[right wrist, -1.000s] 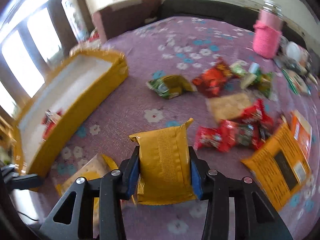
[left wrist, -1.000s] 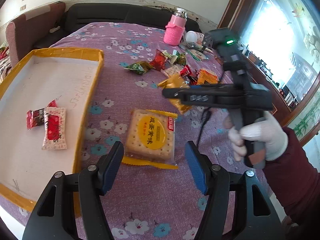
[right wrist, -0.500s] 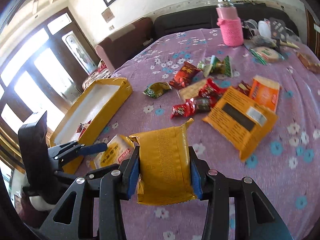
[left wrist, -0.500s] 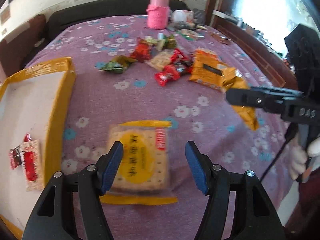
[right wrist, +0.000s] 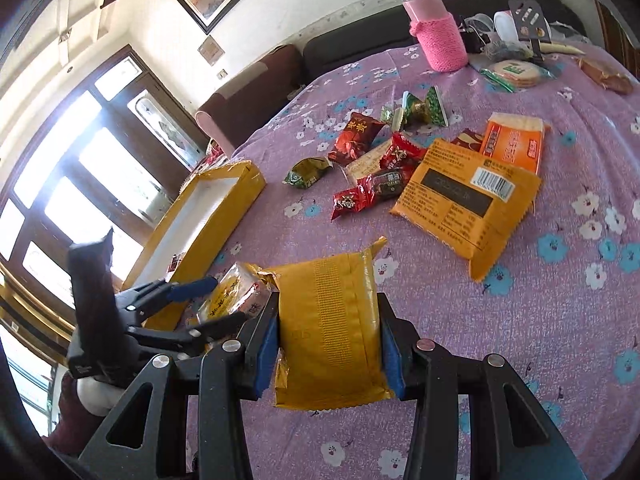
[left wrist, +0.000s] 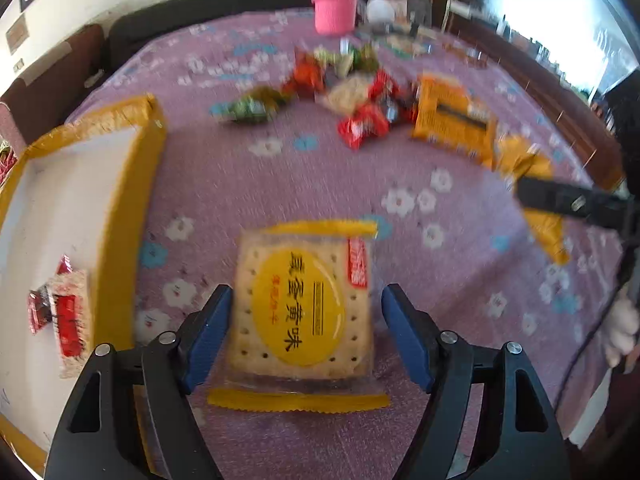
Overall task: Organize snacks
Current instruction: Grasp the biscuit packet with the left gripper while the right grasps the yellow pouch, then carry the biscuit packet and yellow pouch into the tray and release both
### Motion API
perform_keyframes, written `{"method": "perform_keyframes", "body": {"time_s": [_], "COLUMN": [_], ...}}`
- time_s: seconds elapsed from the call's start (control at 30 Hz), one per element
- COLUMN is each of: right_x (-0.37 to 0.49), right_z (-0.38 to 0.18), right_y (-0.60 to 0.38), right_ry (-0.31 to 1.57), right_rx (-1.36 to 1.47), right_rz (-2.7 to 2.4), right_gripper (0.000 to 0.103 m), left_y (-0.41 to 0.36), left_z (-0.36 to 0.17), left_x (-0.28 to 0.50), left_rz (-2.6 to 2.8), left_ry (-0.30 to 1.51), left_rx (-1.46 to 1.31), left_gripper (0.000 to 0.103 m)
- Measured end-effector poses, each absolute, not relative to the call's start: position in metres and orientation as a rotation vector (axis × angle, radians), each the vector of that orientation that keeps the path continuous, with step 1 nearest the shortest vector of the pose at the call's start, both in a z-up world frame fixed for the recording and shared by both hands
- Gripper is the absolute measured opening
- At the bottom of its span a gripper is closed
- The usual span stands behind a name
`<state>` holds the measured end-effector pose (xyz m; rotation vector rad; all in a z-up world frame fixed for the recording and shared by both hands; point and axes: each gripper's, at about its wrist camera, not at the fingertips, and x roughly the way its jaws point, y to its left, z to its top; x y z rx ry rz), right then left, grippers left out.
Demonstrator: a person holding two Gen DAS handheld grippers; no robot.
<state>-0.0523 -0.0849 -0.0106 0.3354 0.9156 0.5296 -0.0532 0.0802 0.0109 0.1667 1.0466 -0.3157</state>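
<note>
My left gripper [left wrist: 306, 336] is open, its blue pads on either side of a clear cracker packet with a yellow round label [left wrist: 306, 302] lying on the purple flowered cloth. The packet also shows in the right wrist view [right wrist: 236, 294], between the left gripper's fingers [right wrist: 192, 286]. My right gripper [right wrist: 328, 342] is shut on a yellow-gold snack packet [right wrist: 326, 320], held above the cloth; it appears at the right of the left wrist view [left wrist: 538, 196]. A yellow-rimmed white tray [left wrist: 132, 184] lies left and holds two small red-and-white packets [left wrist: 66, 320].
A heap of snack packets lies mid-table: red [right wrist: 372, 192], green [right wrist: 308, 172] and a large orange packet [right wrist: 466, 196]. A pink-sleeved bottle [right wrist: 436, 28] and clutter stand at the far edge. A dark sofa runs behind the table.
My left gripper has moved forward and down, so the cracker packet now lies between its open pads. My right gripper has pulled back to the right with the yellow-gold packet still in it.
</note>
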Motion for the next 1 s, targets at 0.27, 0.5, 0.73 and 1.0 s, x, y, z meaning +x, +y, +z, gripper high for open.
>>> {"method": "perform_keyframes", "body": {"time_s": [0.27, 0.5, 0.73, 1.0], "right_x": [-0.054, -0.058, -0.06, -0.053], "right_z": [-0.014, 0.001, 0.025, 0.04], "right_y": [-0.087, -0.068, 0.006, 0.134], "right_ry": [0.924, 0.921, 0.925, 0.955], "right_rx": [0.348, 0.32, 0.223, 0.07], "right_rz": [0.532, 0.555, 0.653, 0.802], "right_gripper": [0.045, 0.044, 0.044, 0.044], "left_y": [0.078, 0.116, 0.218, 0.316], "left_z": [0.019, 0.058, 0.085, 0.068], "left_x": [-0.061, -0.09, -0.104, -0.1], "left_rz": [-0.323, -0.314, -0.101, 0.117], "left_ry": [0.992, 0.877, 0.786, 0.81], "left_rx": [0.1, -0.051, -0.141, -0.192], "left_gripper": [0.068, 0.068, 0.069, 0.069]}}
